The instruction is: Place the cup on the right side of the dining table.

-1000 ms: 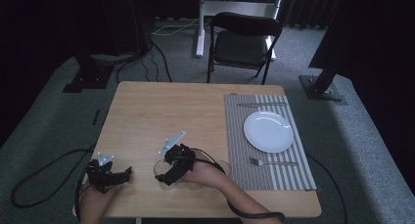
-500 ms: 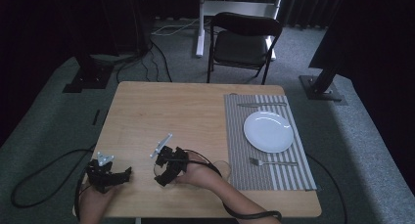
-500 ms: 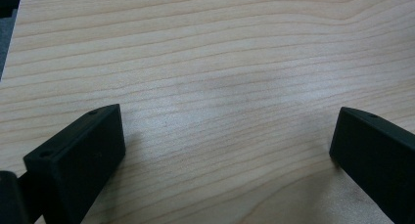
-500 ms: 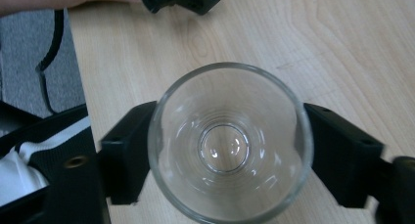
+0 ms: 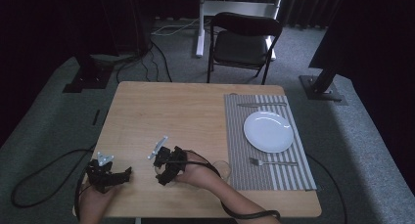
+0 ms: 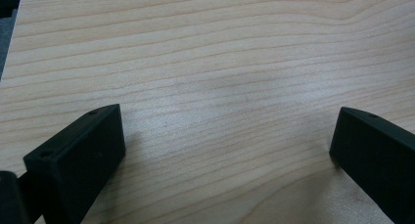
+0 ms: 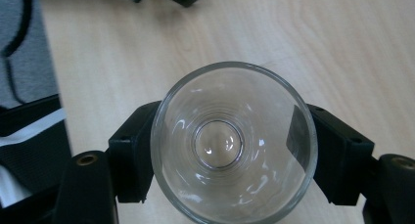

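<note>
A clear drinking glass (image 7: 230, 141) stands upright on the wooden table (image 7: 303, 48), seen from above between my right gripper's jaws. My right gripper (image 7: 234, 146) is shut on it. Its jaws have just been closing, and the pads now press on both sides of the glass. In the high view the right gripper (image 5: 161, 171) sits near the table's front edge, left of centre, and points left. My left gripper (image 5: 122, 175) rests at the front left corner. Its jaws stand wide open over bare wood in the left gripper view (image 6: 227, 150).
A striped placemat (image 5: 244, 150) on the right carries a white plate (image 5: 268, 131), a fork (image 5: 271, 162) and a knife (image 5: 262, 104). What looks like a second clear glass (image 5: 222, 169) stands by my right forearm. A black chair (image 5: 242, 45) stands beyond the table.
My right gripper has shifted a little to the left and its jaws have closed on the glass. The left gripper has stayed where it was.
</note>
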Demonstrator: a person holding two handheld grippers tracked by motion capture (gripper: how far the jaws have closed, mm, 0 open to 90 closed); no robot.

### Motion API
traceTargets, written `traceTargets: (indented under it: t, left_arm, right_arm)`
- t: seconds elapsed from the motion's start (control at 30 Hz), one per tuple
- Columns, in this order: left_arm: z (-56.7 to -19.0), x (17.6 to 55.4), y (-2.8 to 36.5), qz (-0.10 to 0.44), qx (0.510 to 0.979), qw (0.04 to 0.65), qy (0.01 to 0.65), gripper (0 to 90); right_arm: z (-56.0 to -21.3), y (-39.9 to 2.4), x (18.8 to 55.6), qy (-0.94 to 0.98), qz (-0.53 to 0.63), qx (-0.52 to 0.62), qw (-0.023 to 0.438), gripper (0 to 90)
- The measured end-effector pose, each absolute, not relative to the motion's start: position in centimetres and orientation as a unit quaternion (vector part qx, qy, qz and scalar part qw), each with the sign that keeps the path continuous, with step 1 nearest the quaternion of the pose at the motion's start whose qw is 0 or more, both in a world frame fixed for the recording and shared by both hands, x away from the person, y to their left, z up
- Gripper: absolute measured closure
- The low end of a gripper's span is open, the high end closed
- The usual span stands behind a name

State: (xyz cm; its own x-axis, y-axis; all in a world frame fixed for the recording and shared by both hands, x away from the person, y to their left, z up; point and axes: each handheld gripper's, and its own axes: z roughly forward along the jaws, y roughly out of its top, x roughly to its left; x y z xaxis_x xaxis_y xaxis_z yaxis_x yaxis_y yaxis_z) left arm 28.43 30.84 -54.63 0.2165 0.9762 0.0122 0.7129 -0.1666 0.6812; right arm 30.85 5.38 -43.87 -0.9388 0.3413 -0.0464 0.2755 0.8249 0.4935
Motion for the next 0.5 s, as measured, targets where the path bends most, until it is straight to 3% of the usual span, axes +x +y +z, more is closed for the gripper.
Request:
traceTargets:
  t: [0.5]
  left_arm:
    - [-54.6,28.4,30.9,0.235,0.727,0.282,0.58,0.3]
  right_arm:
    - [-41.7,2.7,33.1,0.938,0.269,0.202,0.083,28.7]
